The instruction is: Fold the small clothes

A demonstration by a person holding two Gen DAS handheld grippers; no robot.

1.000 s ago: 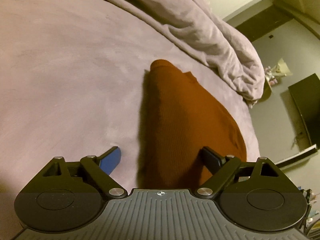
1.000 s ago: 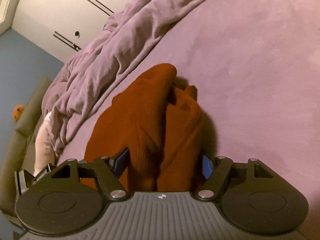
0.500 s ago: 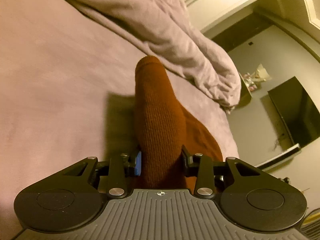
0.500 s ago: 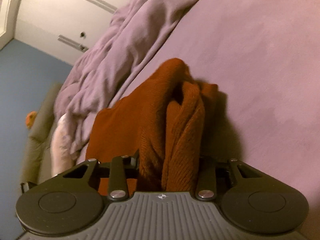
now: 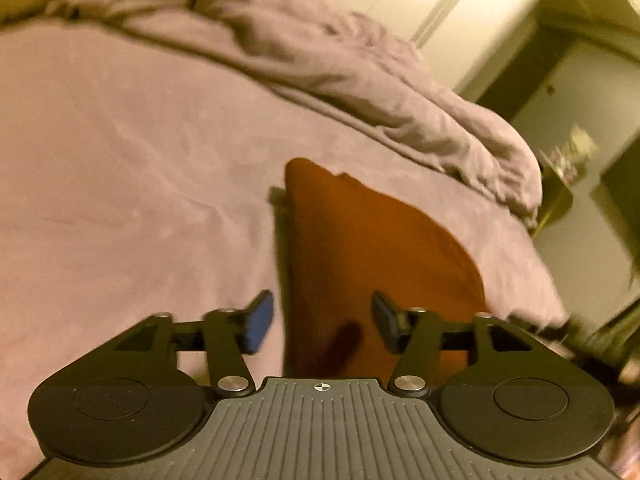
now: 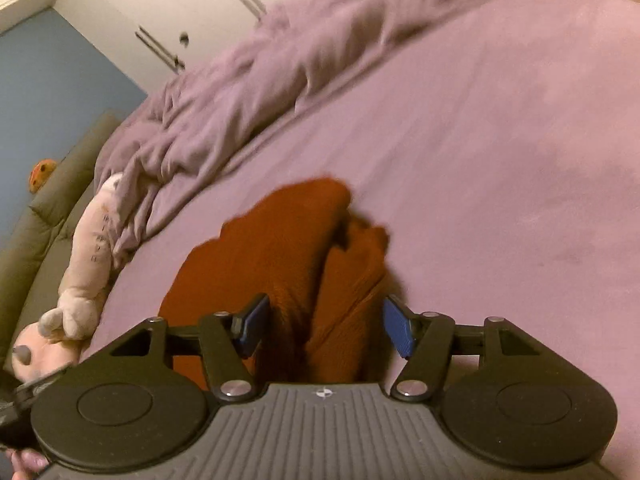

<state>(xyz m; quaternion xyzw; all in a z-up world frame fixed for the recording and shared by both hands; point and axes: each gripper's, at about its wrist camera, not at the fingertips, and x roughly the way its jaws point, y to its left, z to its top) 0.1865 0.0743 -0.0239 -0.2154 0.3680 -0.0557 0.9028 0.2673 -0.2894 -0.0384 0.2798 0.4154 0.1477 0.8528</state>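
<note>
Half a second back both grippers pinched folds of the rust-orange knit garment (image 5: 360,264); their jaws have just been opening, and the cloth now lies loose on the mauve bed sheet (image 5: 132,168).

Left wrist view: the left gripper (image 5: 322,322) stands spread, its blue pads clear of the knit. The garment's left edge runs up the middle of the frame between the fingers, touching neither pad, and the cloth stretches away to centre right. A rumpled duvet (image 5: 360,72) crosses the top of the frame.

Right wrist view: the right gripper (image 6: 324,326) is likewise spread, with the garment (image 6: 280,256) bunched in folds between the fingers at lower centre; the pads do not press it. A pale plush toy (image 6: 88,256) lies at the bed's left edge, below the duvet (image 6: 280,64).
</note>
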